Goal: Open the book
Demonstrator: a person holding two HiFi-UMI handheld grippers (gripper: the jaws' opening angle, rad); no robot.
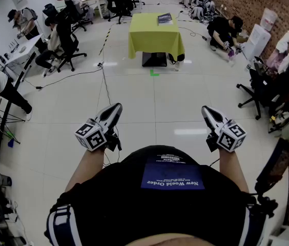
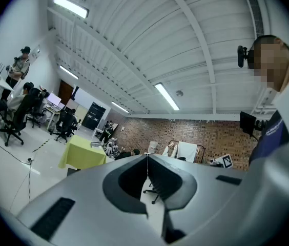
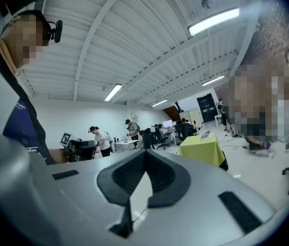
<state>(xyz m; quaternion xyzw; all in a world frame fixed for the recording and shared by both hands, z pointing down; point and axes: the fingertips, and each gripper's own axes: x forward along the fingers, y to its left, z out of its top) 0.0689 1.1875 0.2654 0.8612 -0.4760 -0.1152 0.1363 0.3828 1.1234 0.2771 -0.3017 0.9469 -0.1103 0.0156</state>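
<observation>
- At your left, the left gripper (image 1: pixel 116 108) points level over the floor, its jaws pressed together with nothing between them.
- Straight ahead, well apart from both grippers, the book (image 1: pixel 165 18) lies flat on the yellow-green table (image 1: pixel 155 42), near its far edge. It is too small to read its long axis.
- On your right, the right gripper (image 1: pixel 205 109) is likewise closed and empty. Neither hand looks nearer, so you likely have to walk forward first.

A table (image 1: pixel 155 60) draped in yellow-green cloth (image 1: pixel 152 35) carries a book (image 1: pixel 165 18) near its far right corner
</observation>
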